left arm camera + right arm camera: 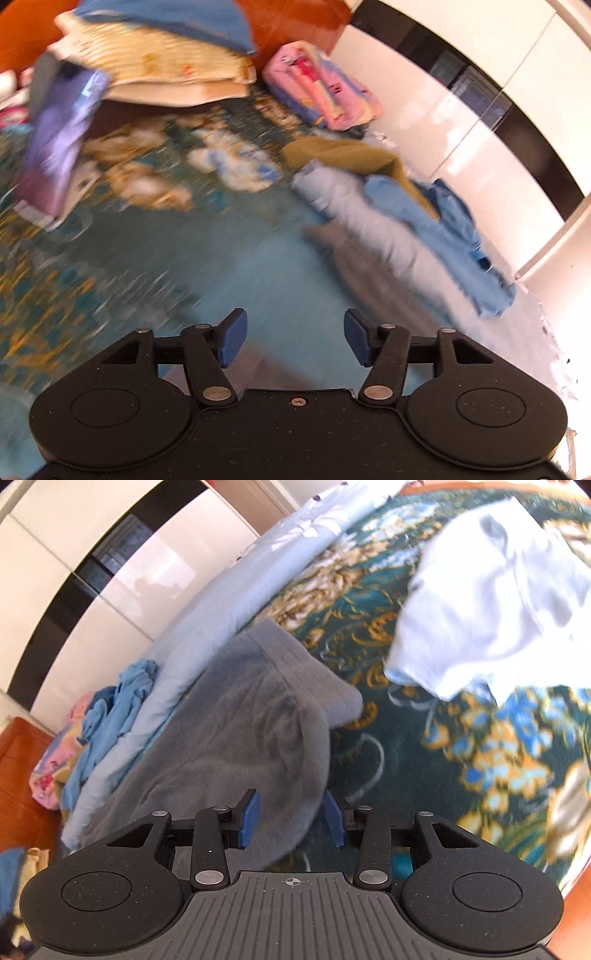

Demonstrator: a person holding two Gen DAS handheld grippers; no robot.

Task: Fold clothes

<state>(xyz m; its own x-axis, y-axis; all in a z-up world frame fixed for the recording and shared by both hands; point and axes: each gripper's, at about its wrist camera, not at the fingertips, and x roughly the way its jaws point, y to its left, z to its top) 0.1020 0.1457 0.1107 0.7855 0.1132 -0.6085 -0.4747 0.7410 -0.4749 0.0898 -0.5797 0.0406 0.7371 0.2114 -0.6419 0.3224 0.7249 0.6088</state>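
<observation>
A grey fleece garment [240, 720] lies folded on the teal floral bedspread [461, 757]. My right gripper [291, 819] is open, its blue pads on either side of the garment's near edge, not closed on it. My left gripper [294, 339] is open and empty above the bedspread [147, 240]; the view is blurred. The grey garment [365, 266] also shows to its right, beside a light blue garment [369, 221], a blue shirt [443, 229] and an olive garment [351, 155].
A white garment [487, 602] lies on the bedspread at the far right. Stacked pillows [166, 62] and a pink folded blanket [321, 85] sit by the orange headboard [295, 26]. A glossy white wardrobe [461, 103] stands beside the bed. A purple item [59, 140] is at the left.
</observation>
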